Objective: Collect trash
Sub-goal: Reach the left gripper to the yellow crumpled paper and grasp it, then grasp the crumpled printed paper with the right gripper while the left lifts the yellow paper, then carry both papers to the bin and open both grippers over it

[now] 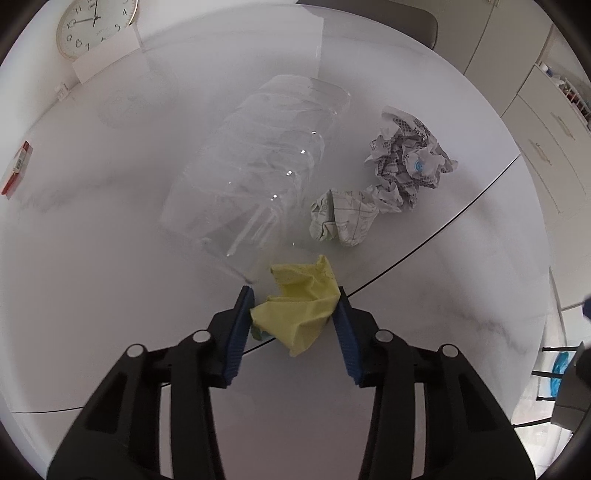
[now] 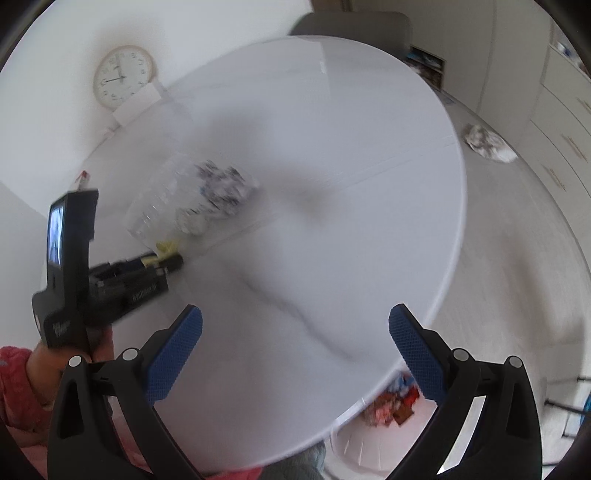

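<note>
My left gripper (image 1: pixel 295 301) is shut on a crumpled yellow paper (image 1: pixel 299 302), its blue pads pressing both sides just above the white marble table (image 1: pixel 92 277). Beyond it lie a clear plastic container (image 1: pixel 255 162) on its side, a small printed paper wad (image 1: pixel 341 218) and a larger crumpled printed paper (image 1: pixel 406 162). My right gripper (image 2: pixel 295 325) is open and empty above the table's near edge. In the blurred right wrist view the left gripper (image 2: pixel 162 262) with the yellow paper (image 2: pixel 166 249) sits at the left by the container (image 2: pixel 166 199).
A white bin (image 2: pixel 362 443) with colourful wrappers stands under the table's near edge. A crumpled paper (image 2: pixel 487 142) lies on the floor at right. A clock (image 1: pixel 94 26) leans at the wall, a red-and-white box (image 1: pixel 16 170) lies at the table's left. Cabinets stand at right.
</note>
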{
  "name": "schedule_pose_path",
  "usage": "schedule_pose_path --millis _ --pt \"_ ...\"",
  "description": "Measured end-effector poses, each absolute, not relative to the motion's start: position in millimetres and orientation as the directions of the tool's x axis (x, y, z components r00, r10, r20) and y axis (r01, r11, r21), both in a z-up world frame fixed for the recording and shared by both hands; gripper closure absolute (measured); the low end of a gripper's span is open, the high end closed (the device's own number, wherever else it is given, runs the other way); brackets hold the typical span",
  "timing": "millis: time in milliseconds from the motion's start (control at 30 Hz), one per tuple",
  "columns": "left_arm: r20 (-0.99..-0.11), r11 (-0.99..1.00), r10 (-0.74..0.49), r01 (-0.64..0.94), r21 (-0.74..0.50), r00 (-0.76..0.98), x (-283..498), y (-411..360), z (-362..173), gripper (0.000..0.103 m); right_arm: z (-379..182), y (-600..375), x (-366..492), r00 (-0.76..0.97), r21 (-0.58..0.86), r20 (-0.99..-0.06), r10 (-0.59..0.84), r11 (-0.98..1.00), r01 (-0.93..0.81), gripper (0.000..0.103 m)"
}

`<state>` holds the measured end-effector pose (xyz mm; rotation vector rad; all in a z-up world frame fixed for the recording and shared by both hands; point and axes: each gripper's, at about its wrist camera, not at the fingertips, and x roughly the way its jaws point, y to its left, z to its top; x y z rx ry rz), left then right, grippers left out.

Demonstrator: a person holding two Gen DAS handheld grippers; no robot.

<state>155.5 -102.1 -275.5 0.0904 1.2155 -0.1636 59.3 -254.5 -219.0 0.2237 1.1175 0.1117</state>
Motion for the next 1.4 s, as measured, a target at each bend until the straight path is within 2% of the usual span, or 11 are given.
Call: schedule_pose_path --millis 200,467,567,633,667,733,933,1100,1267,1400 --pt "-0.939 0.985 -0.126 0.156 -0.08 0.32 153 -80 -271 0.061 -224 -231 117 0.457 0.271 -0.849 0.264 0.961 -0.052 0.003" --pt "-0.931 0.977 -0.129 0.205 -0.059 0.343 132 -67 -240 0.06 -253 -202 189 0.41 0.318 -0.861 0.301 0.948 -0.028 0.007" --pt "-0.926 0.974 -0.153 0.212 -0.082 0.345 130 -63 -227 0.06 -272 -197 205 0.329 0.327 -0.895 0.301 0.945 0.027 0.026" --pt "-0.918 0.971 -0.156 0.224 -0.076 0.364 123 -65 -218 0.06 -278 -200 208 0.312 0.373 -0.888 0.338 0.926 0.059 0.048" --pt "-0.915 0.971 -0.156 0.229 -0.073 0.371 122 -64 -215 0.06 -278 -201 207 0.314 0.382 -0.885 0.343 0.921 0.073 0.048" --pt "-0.908 0.969 -0.161 0.239 -0.07 0.388 121 -63 -208 0.06 -276 -205 205 0.336 0.407 -0.873 0.354 0.908 0.101 0.056" --pt "-0.899 0.957 -0.197 0.276 -0.09 0.392 109 -71 -196 0.06 -242 -233 180 0.432 0.432 -0.834 0.344 0.893 0.123 0.056" --pt "-0.89 0.93 -0.249 0.351 -0.109 0.381 97 -90 -183 0.06 -212 -266 122 0.485 0.427 -0.819 0.308 0.891 0.155 0.056" --pt "-0.88 0.884 -0.31 0.449 -0.128 0.36 72 -115 -174 0.06 -202 -297 39 0.492 0.382 -0.842 0.222 0.889 0.253 0.056" --pt "-0.88 0.838 -0.354 0.525 -0.148 0.317 51 -138 -172 0.06 -209 -319 -41 0.461 0.286 -0.883 0.09 0.881 0.377 0.055"
